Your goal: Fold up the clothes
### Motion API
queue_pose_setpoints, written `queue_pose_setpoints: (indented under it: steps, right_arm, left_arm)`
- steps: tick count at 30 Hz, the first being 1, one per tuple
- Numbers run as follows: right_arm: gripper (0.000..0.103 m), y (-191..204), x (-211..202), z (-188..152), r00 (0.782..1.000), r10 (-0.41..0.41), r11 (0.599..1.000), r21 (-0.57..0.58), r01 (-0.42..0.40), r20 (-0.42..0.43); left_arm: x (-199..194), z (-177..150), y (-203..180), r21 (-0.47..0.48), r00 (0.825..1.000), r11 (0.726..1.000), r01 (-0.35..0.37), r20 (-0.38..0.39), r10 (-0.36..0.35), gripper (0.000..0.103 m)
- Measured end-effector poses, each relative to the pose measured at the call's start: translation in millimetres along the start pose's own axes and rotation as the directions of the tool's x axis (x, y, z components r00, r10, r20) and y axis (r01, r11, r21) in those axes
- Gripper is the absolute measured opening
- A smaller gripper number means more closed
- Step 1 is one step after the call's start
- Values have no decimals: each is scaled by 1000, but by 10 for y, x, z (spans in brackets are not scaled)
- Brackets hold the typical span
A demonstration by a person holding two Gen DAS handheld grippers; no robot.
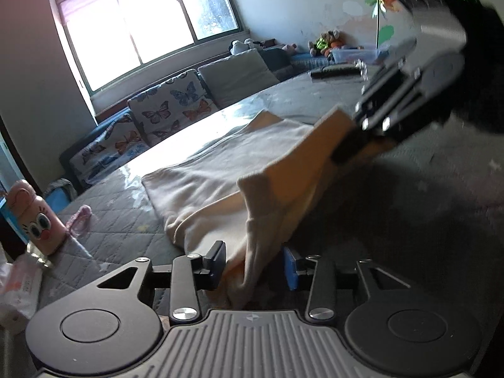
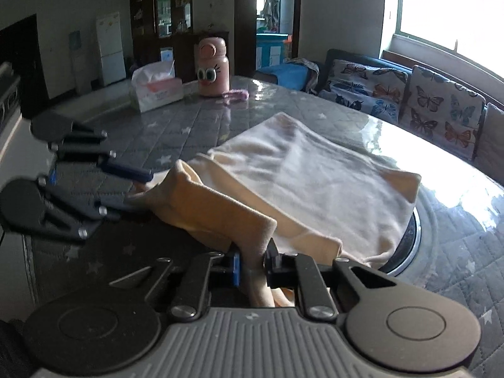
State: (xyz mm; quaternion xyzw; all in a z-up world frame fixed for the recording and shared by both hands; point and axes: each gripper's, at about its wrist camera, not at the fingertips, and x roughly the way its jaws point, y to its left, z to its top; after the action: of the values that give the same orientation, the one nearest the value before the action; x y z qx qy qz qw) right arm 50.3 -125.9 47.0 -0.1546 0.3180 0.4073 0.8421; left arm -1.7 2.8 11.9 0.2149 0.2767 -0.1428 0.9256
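Cream garment (image 2: 318, 173) spread on the grey quilted table cover (image 2: 176, 126), main body flat at centre, near edge lifted in a fold toward 6 o'clock. In the right wrist view, a bunched strip of that fold passing between the pads of the right gripper (image 2: 253, 266) at 6 o'clock; jaws closed on the cloth, pads pressing it from both sides. In the left wrist view, a hanging corner of the same garment (image 1: 220, 170) lying in the gap of the left gripper (image 1: 255, 267) at 6 o'clock; jaws parted, blue pad on the right standing clear of the cloth, left pad touching or just beside it, no pinch seen. Right gripper seen there at 2 o'clock, clamped on a raised fold, blurred. Left gripper seen from the right wrist at 9 o'clock, tips just beside the garment's edge.

Writing: print on the tissue pack (image 2: 157, 89) too small to read. No brand legible on the pink cartoon-faced bottle (image 2: 212, 67) at 12 o'clock beyond the garment.

Surface: quilted grey cover with pale stars under a glossy clear sheet, strong window glare at 3 o'clock. Room: butterfly-print cushions (image 2: 438, 104) on a dark sofa, large window (image 1: 141, 22), white refrigerator (image 2: 109, 50) and dark cabinets at 11 o'clock.
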Motion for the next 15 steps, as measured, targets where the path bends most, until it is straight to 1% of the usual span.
queue_pose_setpoints:
  steps: [4, 6, 8, 9, 11, 15]
  right_arm:
    - [12, 22, -26, 42, 1000, -10, 1000, -2, 10, 13]
    - [11, 21, -32, 44, 1000, -17, 1000, 7, 17, 18]
    - [10, 22, -36, 36, 1000, -20, 1000, 14, 20, 23]
    - [10, 25, -39, 31, 999, -21, 1000, 16, 20, 24]
    - [9, 45, -76, 22, 999, -25, 1000, 13, 24, 37]
    - [9, 83, -213, 14, 997, -24, 1000, 8, 23, 67]
  left_arm:
    - [53, -20, -52, 65, 999, 997, -43, 9, 42, 42]
    - [87, -36, -79, 106, 998, 993, -59, 8, 59, 33]
    - [101, -45, -69, 118, 998, 991, -62, 5, 62, 15]
    - [98, -46, -58, 115, 998, 991, -61, 6, 61, 11]
    - [25, -31, -41, 102, 998, 993, -56, 23, 54, 8]
    - [-179, 7, -22, 86, 997, 995, -46, 59, 41, 8]
